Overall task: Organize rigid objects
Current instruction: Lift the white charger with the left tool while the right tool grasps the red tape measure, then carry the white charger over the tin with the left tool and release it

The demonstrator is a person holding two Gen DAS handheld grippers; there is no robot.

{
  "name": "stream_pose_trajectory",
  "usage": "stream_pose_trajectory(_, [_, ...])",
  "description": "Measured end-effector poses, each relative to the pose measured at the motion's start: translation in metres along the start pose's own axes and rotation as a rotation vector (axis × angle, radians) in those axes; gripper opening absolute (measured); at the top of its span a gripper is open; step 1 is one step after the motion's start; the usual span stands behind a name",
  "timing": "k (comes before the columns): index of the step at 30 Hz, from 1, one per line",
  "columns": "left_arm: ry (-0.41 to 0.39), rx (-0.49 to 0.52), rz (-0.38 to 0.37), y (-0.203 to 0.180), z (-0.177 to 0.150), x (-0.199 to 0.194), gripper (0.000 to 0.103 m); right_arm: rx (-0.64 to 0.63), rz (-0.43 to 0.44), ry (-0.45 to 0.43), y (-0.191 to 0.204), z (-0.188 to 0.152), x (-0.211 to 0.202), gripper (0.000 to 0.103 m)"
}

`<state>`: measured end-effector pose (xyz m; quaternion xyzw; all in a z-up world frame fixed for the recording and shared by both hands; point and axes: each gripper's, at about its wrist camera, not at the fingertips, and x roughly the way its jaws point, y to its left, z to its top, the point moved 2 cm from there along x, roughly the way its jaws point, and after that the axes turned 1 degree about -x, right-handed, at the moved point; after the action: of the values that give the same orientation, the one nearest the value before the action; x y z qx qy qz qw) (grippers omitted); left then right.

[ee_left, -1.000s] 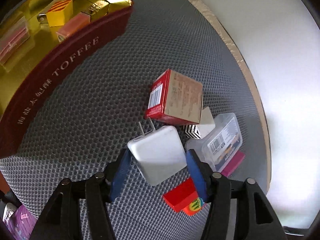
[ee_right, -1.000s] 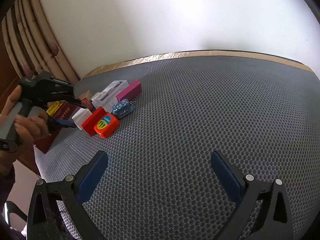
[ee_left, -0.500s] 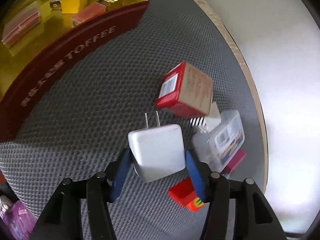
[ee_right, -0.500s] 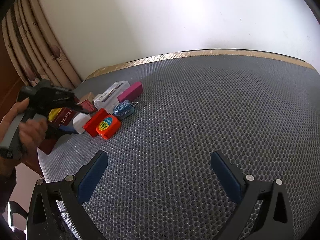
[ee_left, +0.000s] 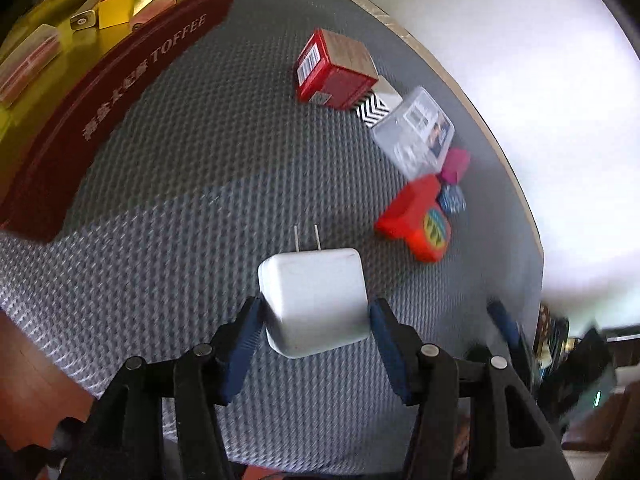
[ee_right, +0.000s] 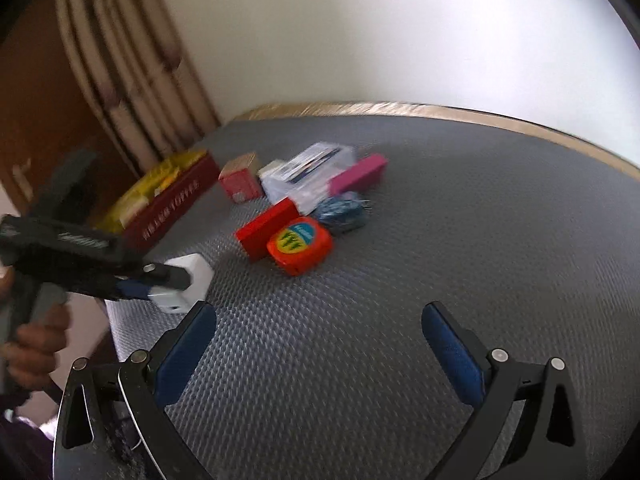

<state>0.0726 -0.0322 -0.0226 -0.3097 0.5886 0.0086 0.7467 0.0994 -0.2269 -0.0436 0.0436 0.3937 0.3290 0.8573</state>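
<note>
My left gripper [ee_left: 316, 309] is shut on a white plug charger [ee_left: 314, 296], its pads pressing on both sides and its two prongs pointing away from me. It hangs just above the grey mat [ee_left: 192, 184]. In the right wrist view the charger [ee_right: 194, 274] sits at the near left, in the left gripper [ee_right: 160, 282] held by a hand. My right gripper [ee_right: 317, 312] stands open over bare mat with nothing between its fingers. The red toffee tin [ee_left: 120, 76] with a gold inside lies at the far left and holds several small items.
A pile lies to the right of the tin: a red box [ee_left: 340, 74], a clear case [ee_left: 416, 136], a pink block [ee_left: 456, 164], a red block [ee_left: 408, 208], an orange tape measure [ee_right: 300, 246] and a blue item [ee_right: 342, 212]. A gold strip [ee_right: 400, 110] and a white wall bound the mat behind.
The left gripper closed on the charger and carried it away from the pile toward the mat's near edge, rolling as it went. The right gripper swung left toward the pile, still open.
</note>
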Motion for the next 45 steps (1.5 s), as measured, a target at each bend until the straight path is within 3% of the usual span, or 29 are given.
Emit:
stream_pose_trajectory(4, [-0.006, 0.029, -0.006, 0.006, -0.002, -0.009, 0.057, -0.070, 0.029, 0.058, 0.007, 0.020, 0.030, 0.099])
stream_pose_trajectory(8, [-0.023, 0.052, -0.008, 0.013, 0.005, -0.017, 0.057, -0.097, 0.037, 0.124, 0.003, 0.033, 0.057, 0.077])
stream_pose_trajectory(14, [-0.022, 0.087, -0.010, 0.035, -0.002, -0.042, 0.055, -0.143, 0.071, 0.182, 0.006, 0.043, 0.078, 0.077])
stream_pose_trajectory(18, [-0.022, 0.101, -0.006, 0.016, 0.000, -0.026, 0.055, -0.195, 0.082, 0.200, 0.014, 0.047, 0.090, 0.075])
stream_pose_trajectory(22, [-0.032, 0.113, -0.002, 0.008, 0.002, -0.018, 0.055, -0.238, 0.043, 0.190, 0.020, 0.045, 0.090, 0.050])
stream_pose_trajectory(27, [-0.050, 0.150, 0.007, 0.002, -0.003, -0.027, 0.054, -0.209, 0.011, 0.166, 0.015, 0.033, 0.076, 0.050])
stream_pose_trajectory(28, [-0.050, 0.152, 0.006, 0.002, -0.004, -0.029, 0.052, -0.199, 0.004, 0.160, 0.015, 0.029, 0.071, 0.050])
stream_pose_trajectory(29, [-0.049, 0.153, -0.005, 0.002, -0.005, -0.032, 0.040, -0.188, 0.003, 0.158, 0.014, 0.025, 0.068, 0.050])
stream_pose_trajectory(31, [-0.045, 0.168, -0.024, 0.000, -0.006, -0.039, 0.038, -0.160, 0.004, 0.144, 0.013, 0.017, 0.058, 0.050])
stream_pose_trajectory(38, [-0.113, 0.198, -0.013, 0.001, 0.002, -0.075, 0.038, -0.089, -0.007, 0.104, 0.011, -0.001, 0.038, 0.050])
stream_pose_trajectory(42, [-0.043, 0.246, 0.034, 0.001, -0.001, -0.069, 0.043, -0.069, -0.006, 0.094, 0.009, 0.000, 0.036, 0.050])
stream_pose_trajectory(45, [-0.020, 0.242, 0.037, 0.005, -0.006, -0.054, 0.053, -0.054, 0.000, 0.100, 0.006, 0.000, 0.036, 0.050])
